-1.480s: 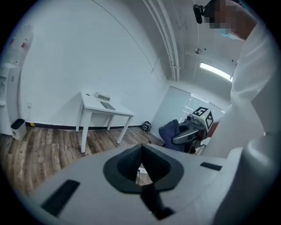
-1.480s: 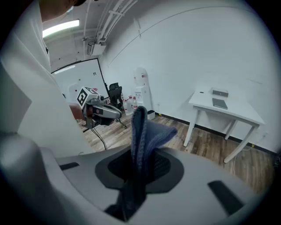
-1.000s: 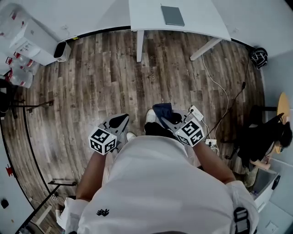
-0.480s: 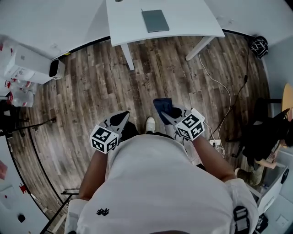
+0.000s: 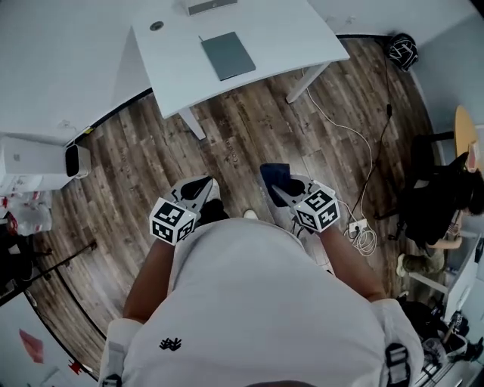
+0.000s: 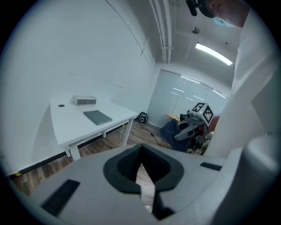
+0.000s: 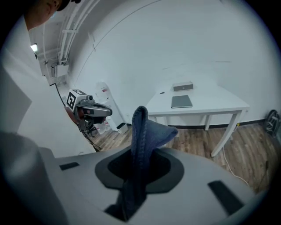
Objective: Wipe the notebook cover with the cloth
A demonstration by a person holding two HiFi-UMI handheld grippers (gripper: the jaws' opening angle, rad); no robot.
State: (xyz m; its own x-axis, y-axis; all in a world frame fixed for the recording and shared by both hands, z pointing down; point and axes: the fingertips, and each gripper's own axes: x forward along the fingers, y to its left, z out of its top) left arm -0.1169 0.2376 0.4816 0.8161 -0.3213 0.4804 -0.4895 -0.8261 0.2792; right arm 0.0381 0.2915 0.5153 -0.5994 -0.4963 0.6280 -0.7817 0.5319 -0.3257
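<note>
We hold both tools low in front of our body, above the wooden floor and well apart from the white tabletop. The left tongs are clenched with nothing between them: in the left gripper view the two dark pads meet along a thin seam, and only a sliver of floor shows through it. The right tongs are clamped on the dark blue cloth. In the right gripper view the cloth rises from between the jaws as a folded ridge and flops over to the right at its top (its lower end trails down into the throat of the tool).

The notebook, a flat grey-green rectangle, lies closed on the tabletop, apart from its edges. A small grey box sits behind it, near the far edge of the tabletop and not touching it. Neither tool is near the notebook, and the cloth is not in contact with its cover.

Off to our right, a white cable runs across the floor from under the tabletop.
</note>
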